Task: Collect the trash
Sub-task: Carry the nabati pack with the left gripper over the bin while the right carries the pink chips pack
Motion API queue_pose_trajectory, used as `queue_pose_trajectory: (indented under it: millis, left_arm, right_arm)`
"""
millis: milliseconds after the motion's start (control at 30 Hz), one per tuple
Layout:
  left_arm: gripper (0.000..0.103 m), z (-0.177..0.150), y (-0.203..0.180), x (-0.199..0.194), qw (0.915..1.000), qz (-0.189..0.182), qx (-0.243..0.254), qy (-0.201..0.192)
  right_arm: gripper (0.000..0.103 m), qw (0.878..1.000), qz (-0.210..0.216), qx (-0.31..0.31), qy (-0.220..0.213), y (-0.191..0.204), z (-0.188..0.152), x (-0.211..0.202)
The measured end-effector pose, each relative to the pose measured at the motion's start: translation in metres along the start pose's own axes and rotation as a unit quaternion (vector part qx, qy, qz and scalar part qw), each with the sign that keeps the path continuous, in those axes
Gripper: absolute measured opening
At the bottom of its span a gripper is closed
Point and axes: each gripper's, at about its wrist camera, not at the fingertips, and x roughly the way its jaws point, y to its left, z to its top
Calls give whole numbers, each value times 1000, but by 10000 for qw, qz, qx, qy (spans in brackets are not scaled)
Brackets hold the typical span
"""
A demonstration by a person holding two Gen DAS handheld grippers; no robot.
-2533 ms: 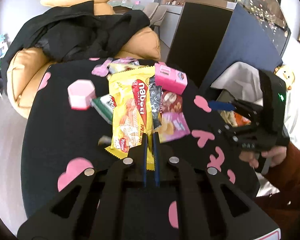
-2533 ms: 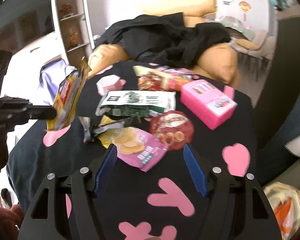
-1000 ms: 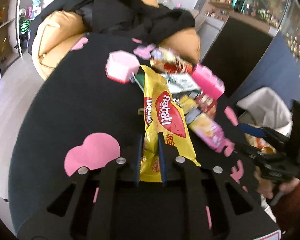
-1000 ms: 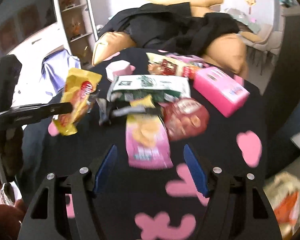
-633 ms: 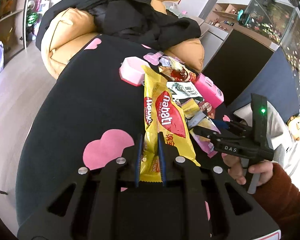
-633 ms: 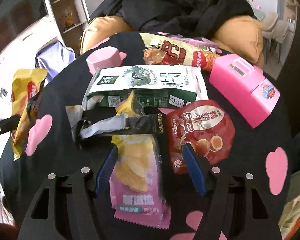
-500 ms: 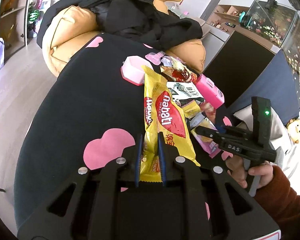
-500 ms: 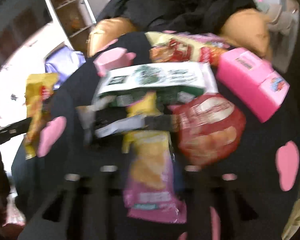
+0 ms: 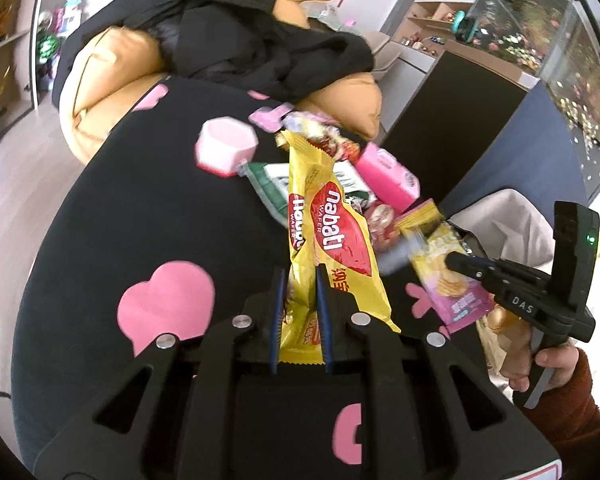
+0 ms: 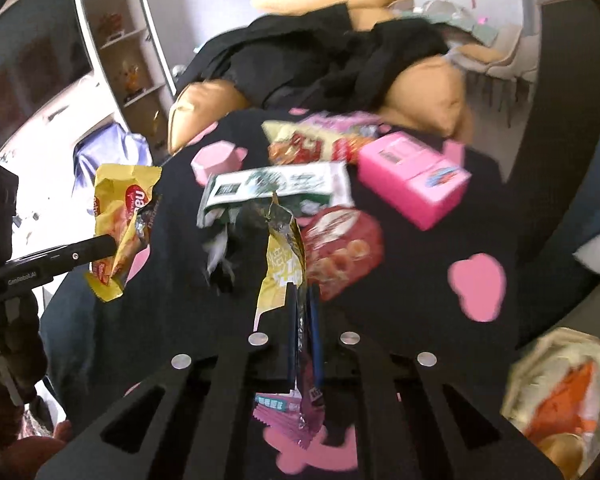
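My left gripper (image 9: 300, 280) is shut on the lower end of a yellow Nabati wafer packet (image 9: 332, 236), held above the black table; the right wrist view shows this left gripper (image 10: 100, 246) and its wafer packet (image 10: 120, 208) at the left. My right gripper (image 10: 302, 292) is shut on a pink and yellow chip packet (image 10: 280, 264), which stands edge-on between the pads. In the left wrist view the right gripper (image 9: 460, 266) holds that chip packet (image 9: 448, 280) off the table at the right.
On the black tablecloth with pink hearts (image 10: 476, 276) lie a green-white packet (image 10: 276, 184), a round red packet (image 10: 340, 248), a pink box (image 10: 412, 178), a pink hexagonal container (image 10: 216, 160) and a blurred black-silver wrapper (image 10: 220, 256). A lined bin (image 10: 560, 392) stands lower right. A sofa with a black jacket (image 9: 240, 40) lies behind.
My right gripper has shut on the chip packet and raised it off the table; the black-silver wrapper that lay across it has slipped aside. The left gripper still grips the wafer packet.
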Motion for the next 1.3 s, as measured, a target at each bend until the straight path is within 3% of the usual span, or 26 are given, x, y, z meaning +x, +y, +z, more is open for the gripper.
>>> queue_pose_trajectory:
  millis: [300,700,1000,1300]
  left_arm:
    - [14,18,-62,-17,9983,-120,481,-290]
    - [14,23,-178,-15,9896,-667,1219,-365]
    - [14,-3,-264,33,9778,-1384,1562,207]
    - [14,-31,-328,92,9638,-1624,1975,751]
  right_arm:
    - [8,9972,-277,84,-689,-24,-1,-70]
    - [8,9846,-768,343,-1530,-77,-19,-164]
    - [8,9676,-1398,686,-1987,-131,-55,-230]
    - [8,9569,-1778,1110,-2012,-180,-92,-252]
